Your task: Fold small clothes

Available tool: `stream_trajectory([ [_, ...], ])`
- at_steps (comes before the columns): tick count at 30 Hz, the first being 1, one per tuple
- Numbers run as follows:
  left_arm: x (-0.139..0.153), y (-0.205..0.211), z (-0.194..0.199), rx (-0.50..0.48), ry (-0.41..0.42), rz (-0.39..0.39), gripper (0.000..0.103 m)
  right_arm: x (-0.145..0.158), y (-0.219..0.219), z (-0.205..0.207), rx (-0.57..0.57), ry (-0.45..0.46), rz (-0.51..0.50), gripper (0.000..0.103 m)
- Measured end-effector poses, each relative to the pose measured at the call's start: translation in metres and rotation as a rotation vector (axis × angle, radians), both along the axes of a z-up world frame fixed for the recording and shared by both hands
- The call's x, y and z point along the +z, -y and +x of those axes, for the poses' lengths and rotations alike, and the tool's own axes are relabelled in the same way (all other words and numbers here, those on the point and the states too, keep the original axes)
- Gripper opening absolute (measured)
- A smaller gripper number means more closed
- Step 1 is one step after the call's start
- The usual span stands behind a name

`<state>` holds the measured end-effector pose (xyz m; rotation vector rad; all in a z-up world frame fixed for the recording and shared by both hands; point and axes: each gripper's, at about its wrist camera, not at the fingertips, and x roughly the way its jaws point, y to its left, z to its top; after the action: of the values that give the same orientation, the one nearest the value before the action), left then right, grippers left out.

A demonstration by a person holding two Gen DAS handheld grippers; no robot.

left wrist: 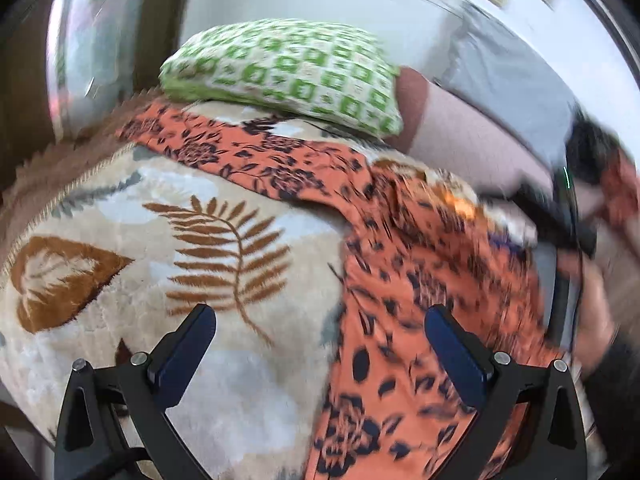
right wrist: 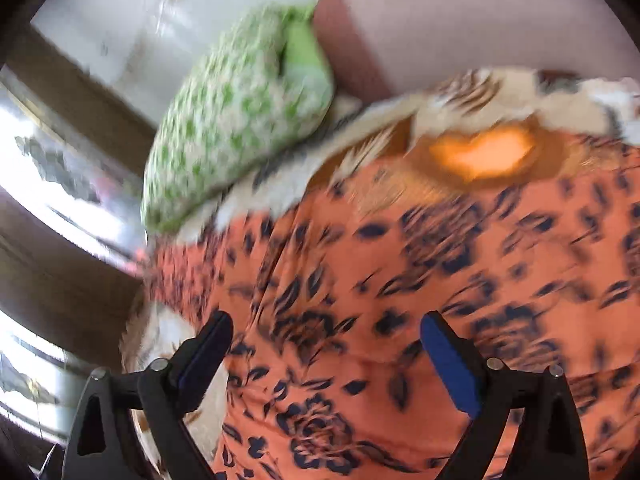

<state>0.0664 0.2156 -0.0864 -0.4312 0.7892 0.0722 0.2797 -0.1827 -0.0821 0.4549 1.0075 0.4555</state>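
Both claws released, gripping nothing: left gripper [left wrist: 320, 332], right gripper [right wrist: 326, 334] above orange black-floral fabric garment [left wrist: 404, 304] [right wrist: 400, 280] on cream leaf-patterned plush blanket [left wrist: 132, 216]; green-checked pillow [left wrist: 288, 68] beyond.

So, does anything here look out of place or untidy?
Only the orange floral garment: it lies crumpled and askew across the leaf-patterned blanket, one strip trailing toward the green pillow. Both claws are open and hold nothing.

open leaf-print blanket [left wrist: 120, 208] left, green pillow [left wrist: 280, 68] blocking far edge, orange garment [left wrist: 420, 280] covering right
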Motion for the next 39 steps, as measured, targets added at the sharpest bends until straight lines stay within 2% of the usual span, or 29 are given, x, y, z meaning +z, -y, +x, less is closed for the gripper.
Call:
stream_trajectory([
  [3, 0.0, -0.04, 0.021, 0.086, 0.014, -0.096, 0.103, -0.052, 0.023, 0.021, -0.051, -0.17, -0.02, 0.103],
  [4, 0.002, -0.053, 0.03, 0.1, 0.017, -0.104, 0.103, -0.065, 0.033, 0.02, -0.052, -0.163, 0.057, 0.103],
  [5, 0.004, -0.072, 0.044, 0.121, 0.025, -0.108, 0.103, -0.064, 0.039, 0.017, -0.056, -0.131, 0.103, 0.103],
  [7, 0.005, -0.102, 0.068, 0.148, 0.034, -0.127, 0.103, -0.065, 0.042, 0.016, -0.062, -0.148, 0.145, 0.103],
  [8, 0.003, -0.12, 0.083, 0.17, 0.032, -0.143, 0.103, -0.065, 0.045, 0.018, -0.058, -0.159, 0.145, 0.103],
  [12, -0.019, -0.202, 0.136, 0.327, 0.007, -0.304, 0.103, -0.057, 0.053, 0.019, -0.053, -0.179, 0.126, 0.103],
  [16, -0.044, -0.258, 0.165, 0.461, -0.053, -0.386, 0.103, -0.056, 0.045, 0.025, -0.041, -0.174, 0.098, 0.103],
  [21, -0.066, -0.279, 0.176, 0.52, -0.052, -0.498, 0.103, -0.056, 0.049, 0.02, -0.043, -0.176, 0.104, 0.103],
  [25, -0.068, -0.277, 0.182, 0.521, -0.02, -0.488, 0.101, -0.057, 0.047, 0.019, -0.031, -0.166, 0.095, 0.103],
  [26, -0.067, -0.277, 0.184, 0.508, -0.009, -0.495, 0.095, -0.057, 0.047, 0.019, -0.029, -0.165, 0.093, 0.103],
  [27, -0.067, -0.276, 0.186, 0.495, -0.009, -0.506, 0.076, -0.056, 0.047, 0.019, -0.028, -0.165, 0.094, 0.103],
  [28, -0.066, -0.275, 0.188, 0.489, -0.004, -0.517, 0.072, -0.056, 0.047, 0.019, -0.028, -0.165, 0.094, 0.103],
  [29, -0.064, -0.274, 0.187, 0.492, 0.015, -0.509, 0.072, -0.057, 0.047, 0.02, -0.026, -0.165, 0.095, 0.103],
  [31, -0.07, -0.274, 0.192, 0.502, -0.004, -0.501, 0.079, -0.057, 0.047, 0.019, -0.025, -0.164, 0.098, 0.103],
  [33, -0.079, -0.276, 0.193, 0.519, -0.009, -0.521, 0.079, -0.057, 0.047, 0.019, -0.019, -0.162, 0.096, 0.103],
  [37, -0.075, -0.272, 0.206, 0.504, -0.013, -0.484, 0.081, -0.058, 0.046, 0.019, -0.017, -0.158, 0.095, 0.103],
  [38, -0.073, -0.271, 0.21, 0.499, -0.015, -0.474, 0.075, -0.058, 0.046, 0.019, -0.016, -0.157, 0.093, 0.103],
  [39, -0.073, -0.272, 0.217, 0.487, -0.035, -0.447, 0.034, -0.058, 0.046, 0.018, -0.014, -0.155, 0.09, 0.103],
])
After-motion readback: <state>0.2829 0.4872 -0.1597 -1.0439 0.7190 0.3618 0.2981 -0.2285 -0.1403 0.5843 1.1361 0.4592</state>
